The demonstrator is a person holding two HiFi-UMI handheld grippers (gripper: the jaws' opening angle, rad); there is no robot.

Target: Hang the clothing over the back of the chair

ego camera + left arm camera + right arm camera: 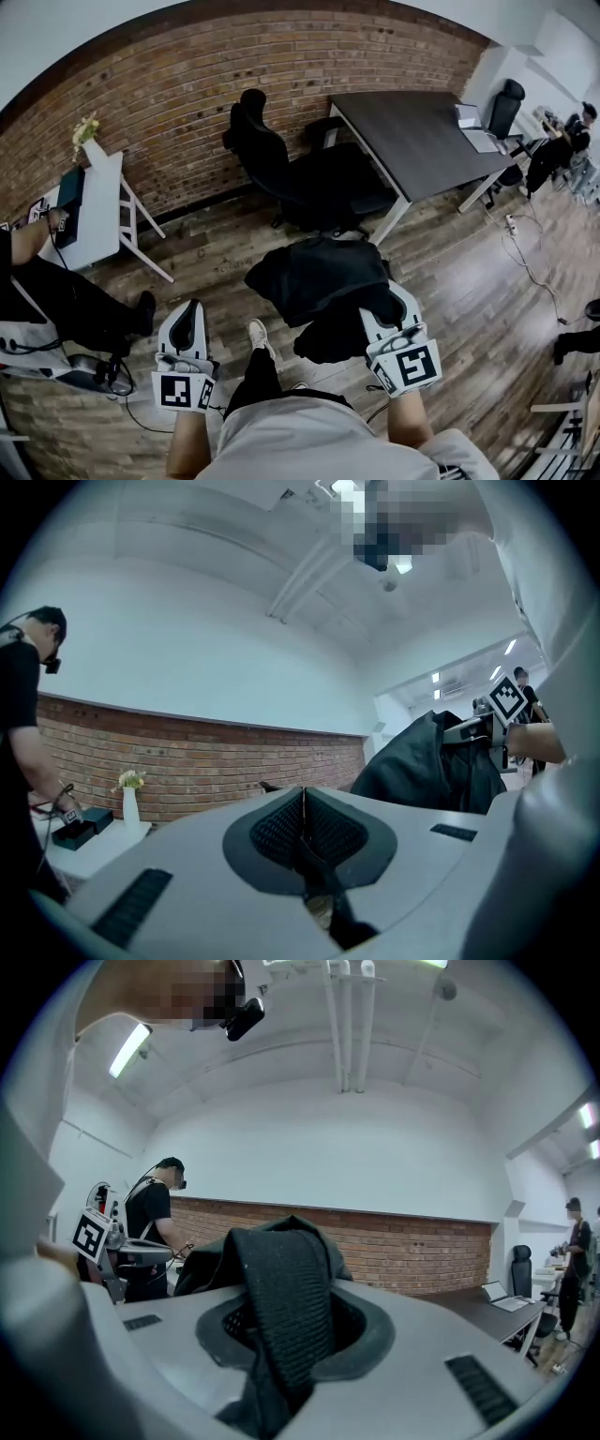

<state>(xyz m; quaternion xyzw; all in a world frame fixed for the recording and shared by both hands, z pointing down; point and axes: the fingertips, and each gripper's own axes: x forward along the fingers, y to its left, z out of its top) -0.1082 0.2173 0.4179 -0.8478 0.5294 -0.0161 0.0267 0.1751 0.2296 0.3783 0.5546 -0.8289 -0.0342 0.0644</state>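
Observation:
A black garment hangs bunched in front of me, above the wooden floor. My right gripper is shut on it; in the right gripper view a ribbed black band of the garment runs over and between the jaws of the right gripper. My left gripper is off to the left, apart from the cloth. Its pads meet in a thin line with nothing between them. From the left gripper view the garment hangs at the right. A black office chair stands ahead by the brick wall.
A dark desk with a laptop stands right of the chair. At the left are a white table with a vase and a person in black. Another person stands far right. Cables trail on the floor.

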